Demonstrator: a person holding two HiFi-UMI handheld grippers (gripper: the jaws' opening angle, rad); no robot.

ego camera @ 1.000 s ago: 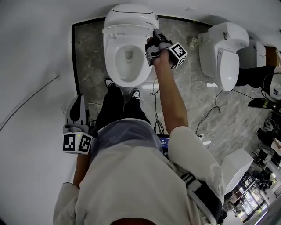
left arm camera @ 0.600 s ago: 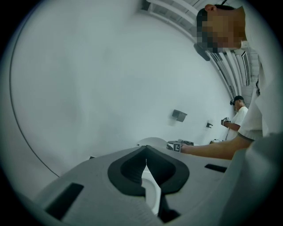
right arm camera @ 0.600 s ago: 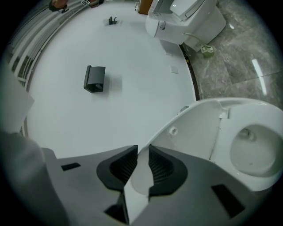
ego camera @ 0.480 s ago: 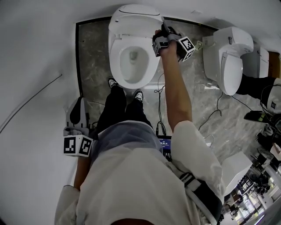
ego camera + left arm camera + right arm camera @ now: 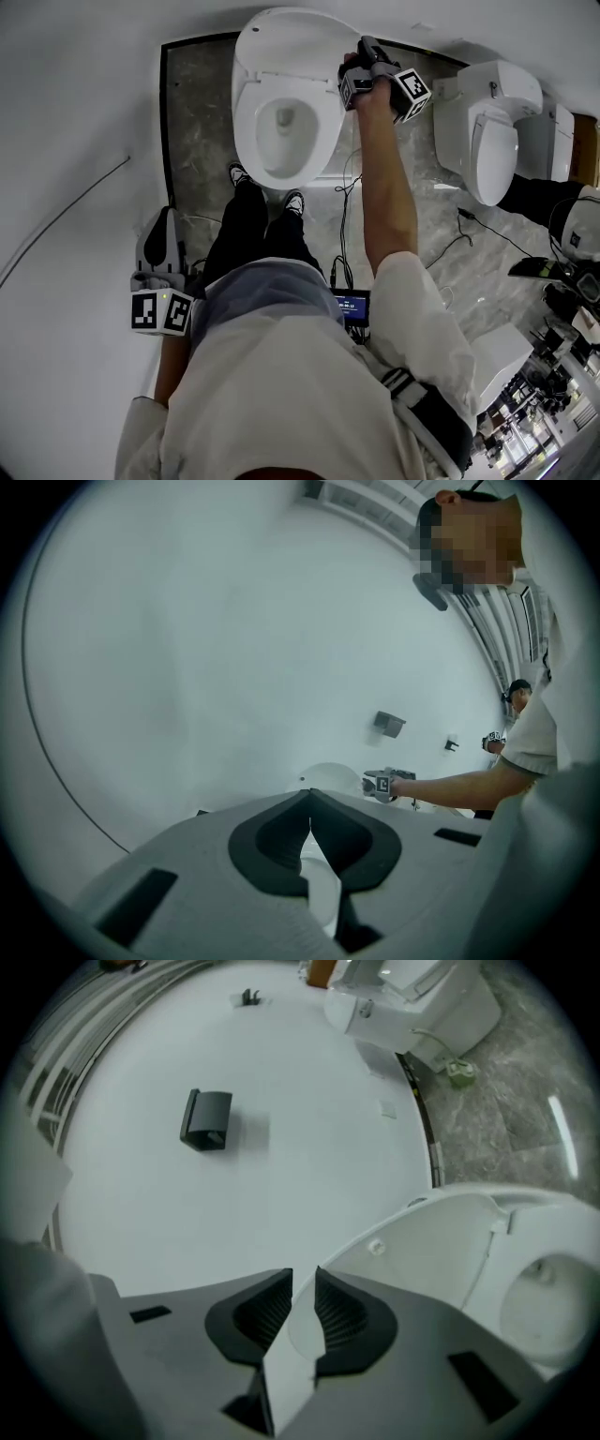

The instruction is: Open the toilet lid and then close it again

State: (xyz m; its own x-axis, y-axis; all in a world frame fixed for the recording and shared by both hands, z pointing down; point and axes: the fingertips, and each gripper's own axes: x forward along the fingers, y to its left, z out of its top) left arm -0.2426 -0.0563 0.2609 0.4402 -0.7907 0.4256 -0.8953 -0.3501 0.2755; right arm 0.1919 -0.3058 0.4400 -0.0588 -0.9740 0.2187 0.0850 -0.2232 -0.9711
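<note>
The white toilet stands before the person's feet, its seat down and the bowl exposed. Its lid is raised toward the back wall. My right gripper reaches out at the lid's right edge. In the right gripper view, the lid's thin white rim runs between the ribbed pads, and the right gripper is shut on it. My left gripper hangs low beside the person's left leg, far from the toilet. In the left gripper view, the left gripper has its tips together and holds nothing.
A second toilet stands to the right on the marble floor. Cables and a small device with a lit screen lie behind the person's feet. A black holder is fixed on the white wall. Another person stands at far right.
My right gripper has moved up and to the right, toward the wall, with the lid's edge in it, and the lid stands more upright. The left gripper has barely moved.
</note>
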